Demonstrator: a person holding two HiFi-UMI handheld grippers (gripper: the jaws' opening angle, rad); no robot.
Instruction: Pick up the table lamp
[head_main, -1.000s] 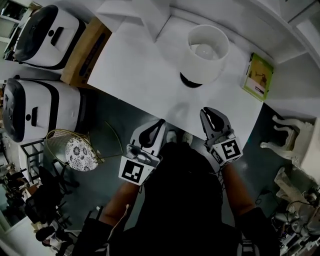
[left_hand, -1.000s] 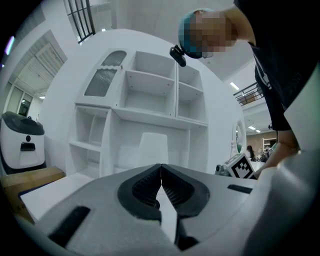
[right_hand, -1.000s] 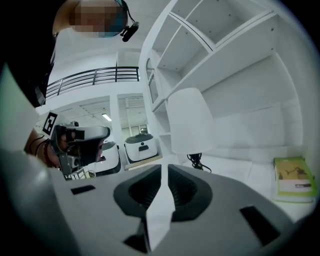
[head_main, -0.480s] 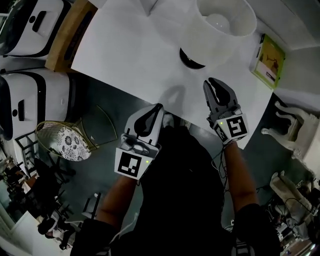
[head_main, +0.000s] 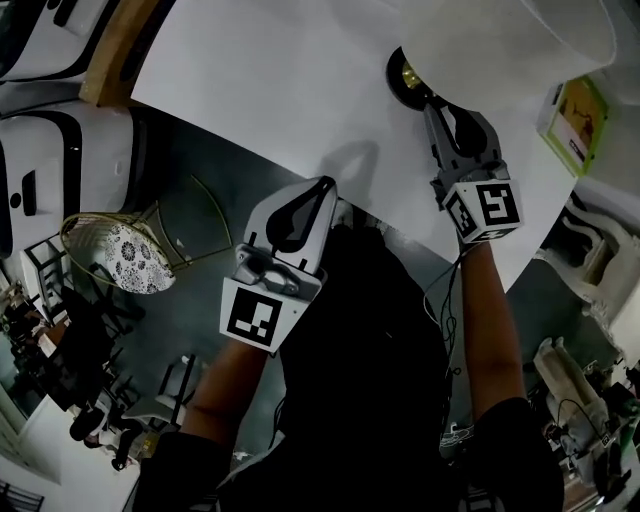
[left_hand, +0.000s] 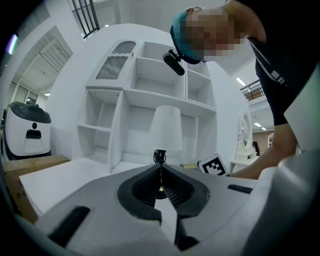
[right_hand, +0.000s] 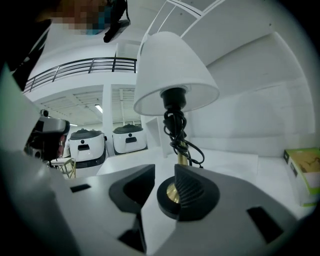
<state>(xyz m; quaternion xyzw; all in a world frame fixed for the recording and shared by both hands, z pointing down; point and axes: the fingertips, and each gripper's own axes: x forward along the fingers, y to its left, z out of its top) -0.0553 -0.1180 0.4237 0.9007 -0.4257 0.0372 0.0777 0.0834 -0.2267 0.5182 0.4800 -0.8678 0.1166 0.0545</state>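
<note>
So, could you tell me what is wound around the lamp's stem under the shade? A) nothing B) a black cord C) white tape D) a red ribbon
B: the right gripper view shows a black cord coiled round the brass stem of the table lamp, below its white shade.

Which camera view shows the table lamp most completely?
The right gripper view: the table lamp appears close, with shade, cord, stem and base. The head view sees it from above, shade cropped. The left gripper view shows it small and distant.
</note>
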